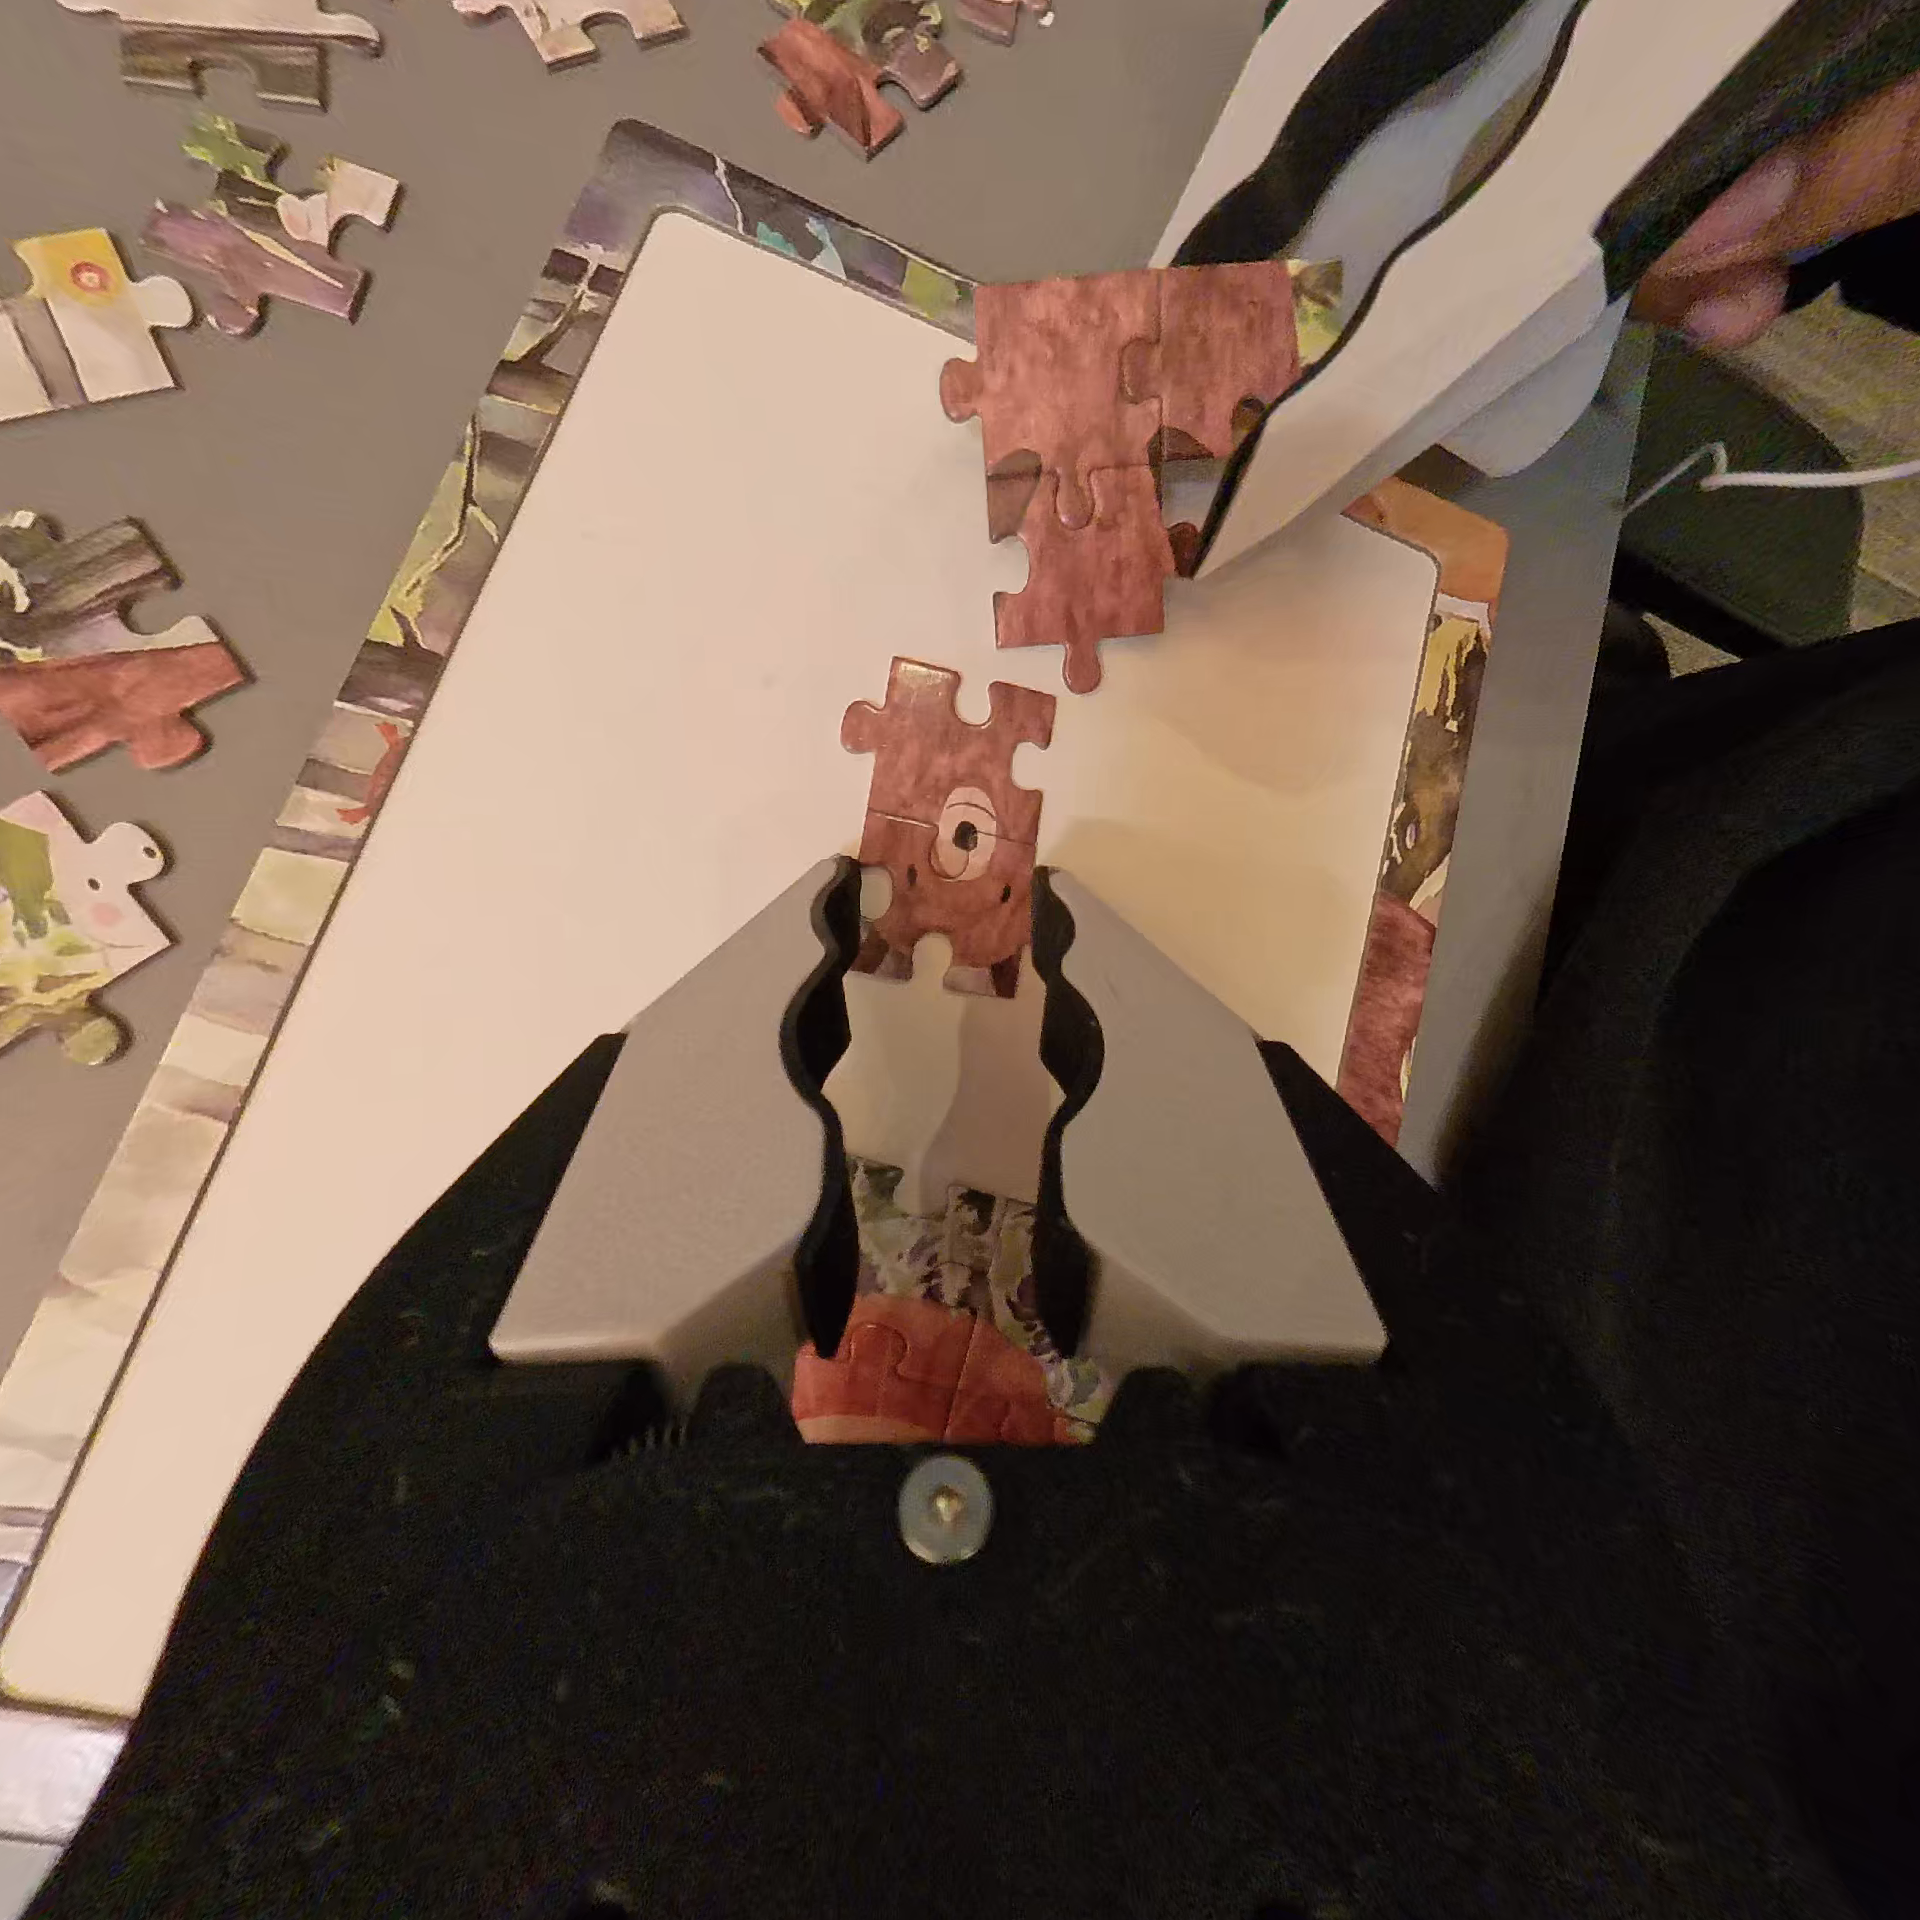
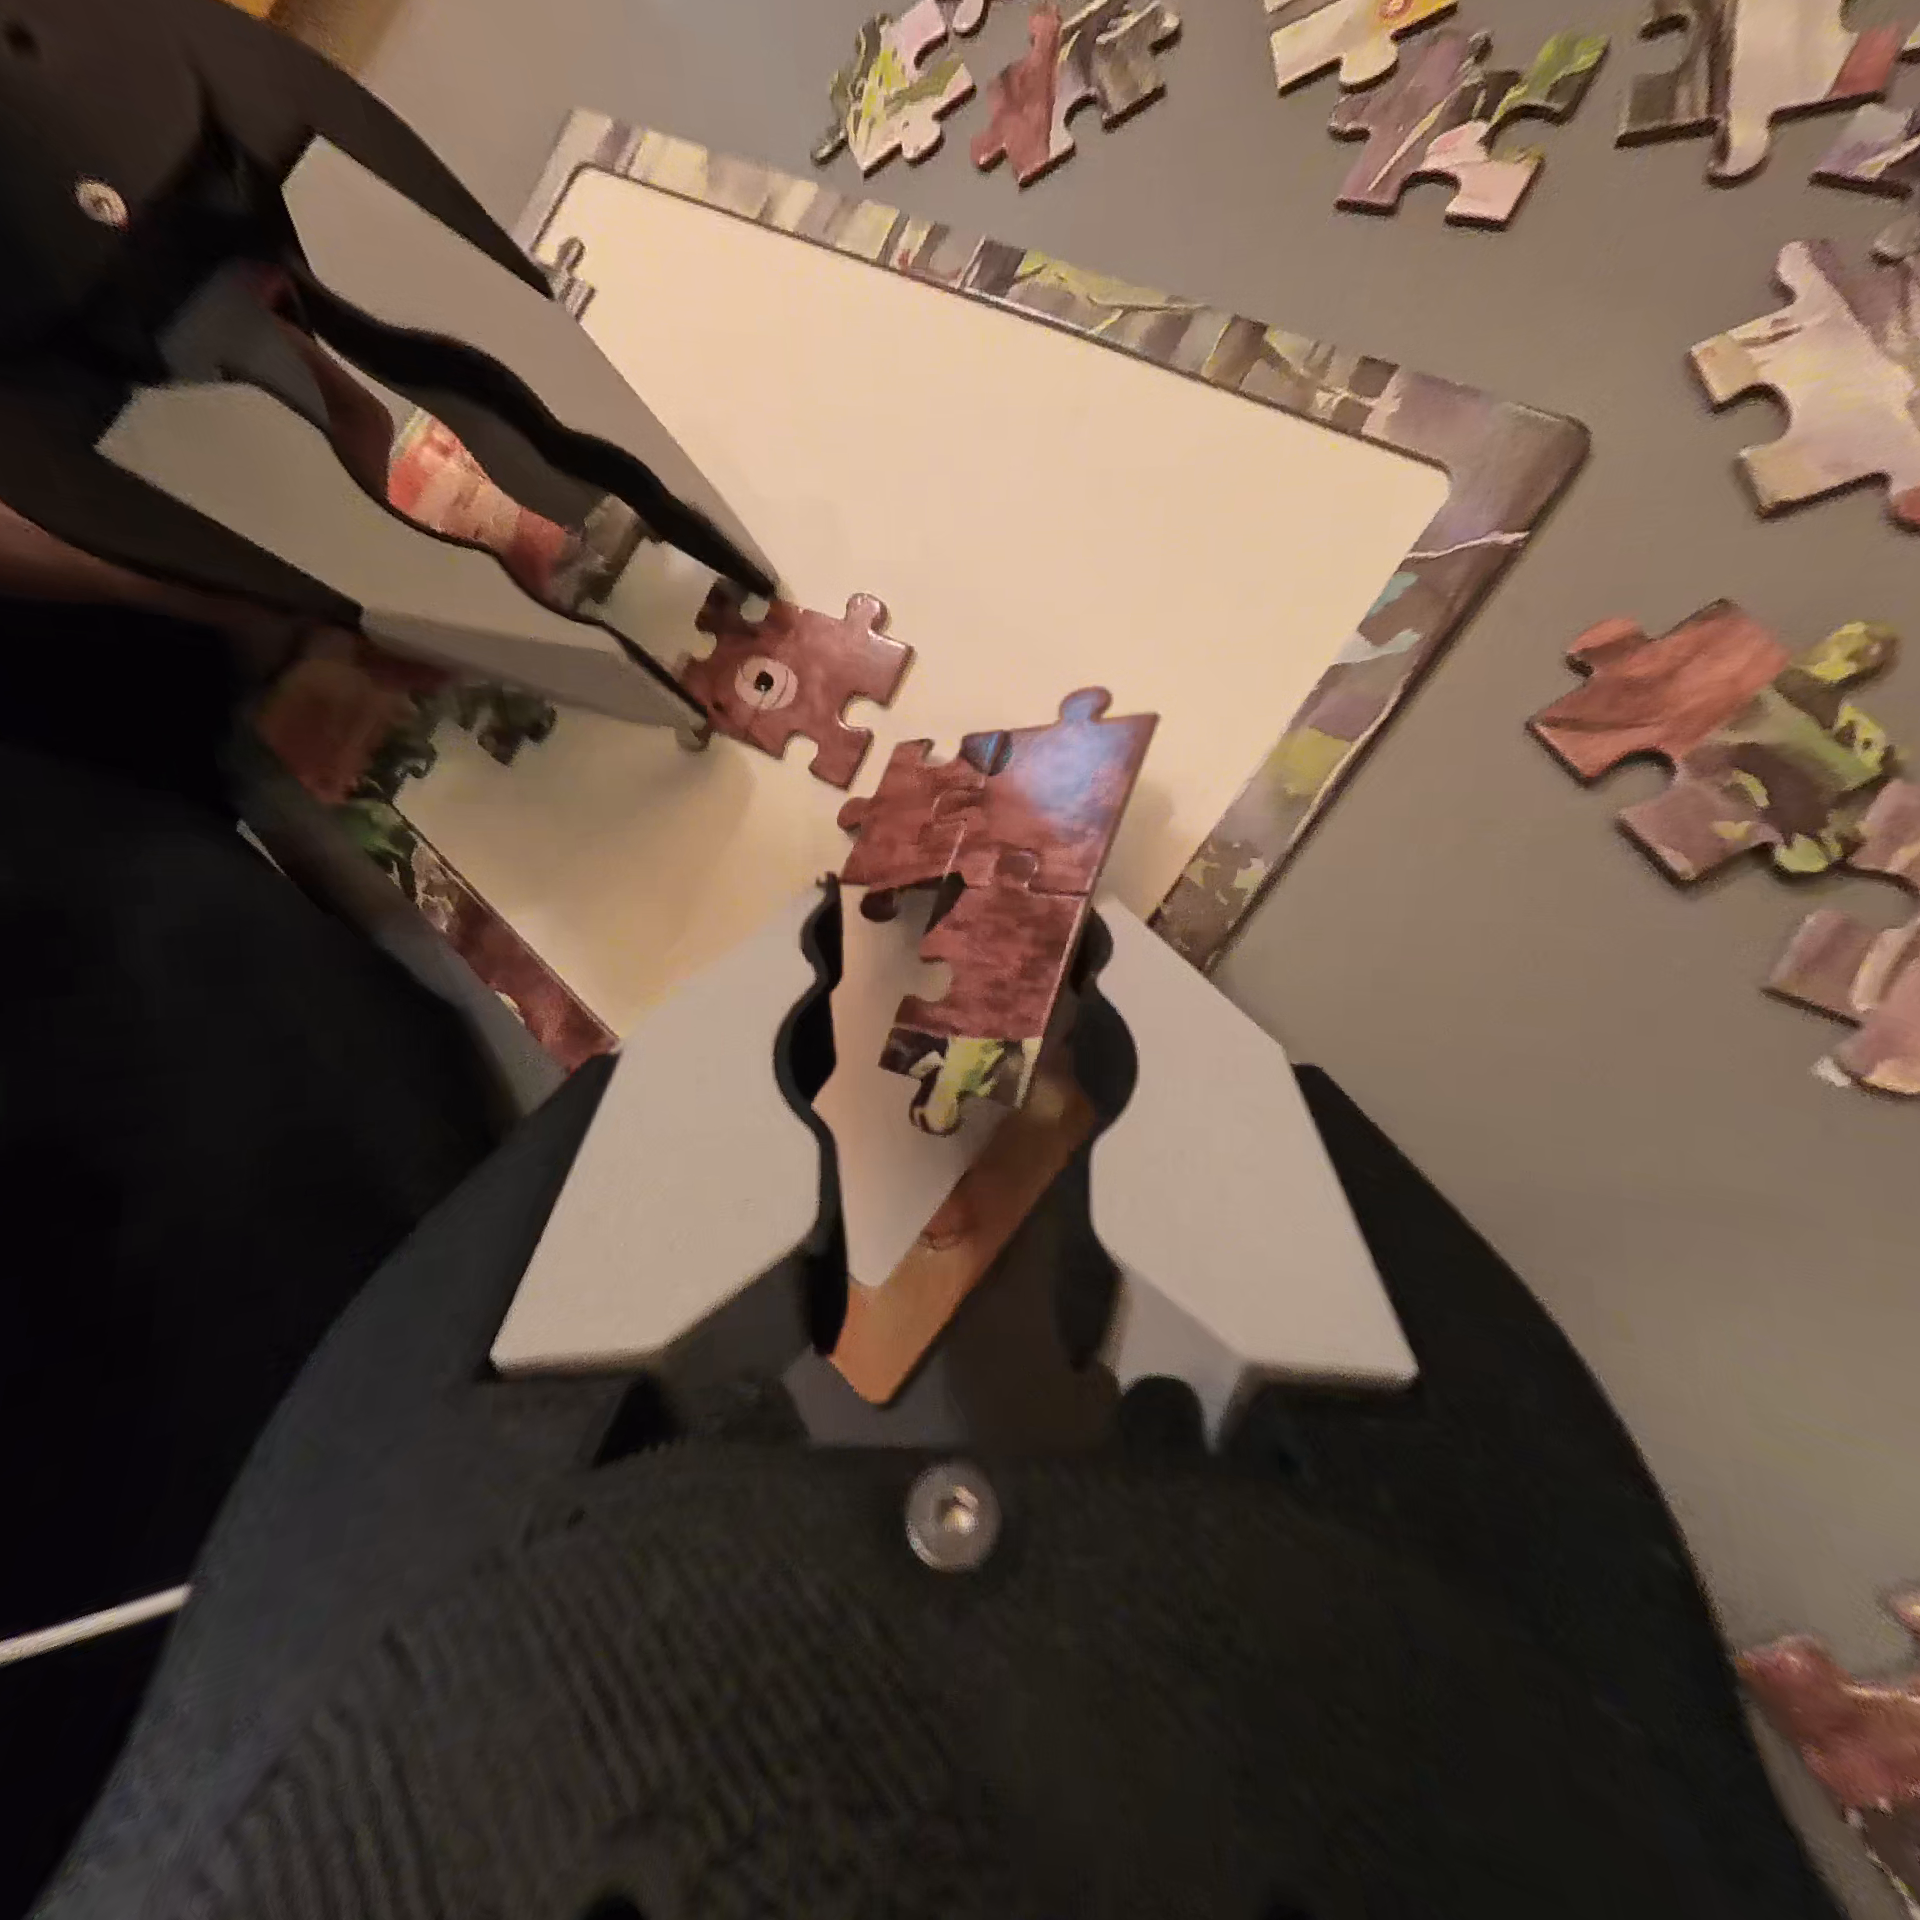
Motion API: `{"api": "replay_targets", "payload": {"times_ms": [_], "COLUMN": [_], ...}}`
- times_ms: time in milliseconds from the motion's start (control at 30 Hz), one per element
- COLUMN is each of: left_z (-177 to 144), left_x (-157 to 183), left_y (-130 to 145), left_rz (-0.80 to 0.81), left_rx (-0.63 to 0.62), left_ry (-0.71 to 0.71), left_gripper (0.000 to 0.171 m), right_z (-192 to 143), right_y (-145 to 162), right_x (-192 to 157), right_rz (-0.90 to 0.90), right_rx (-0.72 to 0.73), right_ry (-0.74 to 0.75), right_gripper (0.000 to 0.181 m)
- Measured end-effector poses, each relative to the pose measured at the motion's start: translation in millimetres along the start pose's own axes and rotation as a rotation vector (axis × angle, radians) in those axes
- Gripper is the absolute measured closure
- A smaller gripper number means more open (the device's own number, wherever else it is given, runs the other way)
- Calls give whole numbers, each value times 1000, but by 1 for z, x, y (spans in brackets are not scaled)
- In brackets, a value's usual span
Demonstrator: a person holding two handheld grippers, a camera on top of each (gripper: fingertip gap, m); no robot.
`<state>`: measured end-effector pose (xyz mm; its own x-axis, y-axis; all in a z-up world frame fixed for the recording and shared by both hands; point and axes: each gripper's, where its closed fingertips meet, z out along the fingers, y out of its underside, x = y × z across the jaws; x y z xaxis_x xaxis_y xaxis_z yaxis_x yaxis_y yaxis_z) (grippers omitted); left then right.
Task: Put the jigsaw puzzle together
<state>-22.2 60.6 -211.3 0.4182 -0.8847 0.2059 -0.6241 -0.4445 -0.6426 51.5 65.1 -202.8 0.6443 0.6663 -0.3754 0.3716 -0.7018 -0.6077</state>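
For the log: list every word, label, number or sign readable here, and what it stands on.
None. The puzzle pieces and the tray bear only painted artwork: an eye, flowers, stone shapes. The tongs and the grey table carry no lettering either.

The left gripper point(image 1: 945, 883) hides the eye piece's point(image 1: 951, 821) lower edge; loose pieces point(image 1: 94, 322) run off the frame; the right gripper point(image 1: 1247, 478) looks blurred.
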Motion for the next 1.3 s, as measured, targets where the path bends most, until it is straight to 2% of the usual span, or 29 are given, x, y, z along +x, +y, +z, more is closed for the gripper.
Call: {"api": "replay_targets", "payload": {"times_ms": [433,633,800,933,1100,1300], "left_z": [0,0,-1,-1,1,2], "left_x": [0,0,2,2,3,2], "left_y": [1,1,1,0,-1,-2], "left_rz": [17,15,15,15,24,40], "left_rx": [-10,-7,-2,2,8,13], "left_ry": [-20,-15,13,20,19,14], "left_gripper": [141,141,137,136,136,135], "right_z": [-13,-17,-24,-29,-22,-1], "right_y": [22,33,32,19,-1,-5], "right_x": [-7,-13,4,8,-4,-13], "right_rz": [-35,-107,-302,-472,-699,-868], "right_rx": [-156,-269,-305,-248,-134,-156], "right_ry": [-15,-2,126,166,87,-84], "right_gripper": [139,139,139,129,127,135]}}
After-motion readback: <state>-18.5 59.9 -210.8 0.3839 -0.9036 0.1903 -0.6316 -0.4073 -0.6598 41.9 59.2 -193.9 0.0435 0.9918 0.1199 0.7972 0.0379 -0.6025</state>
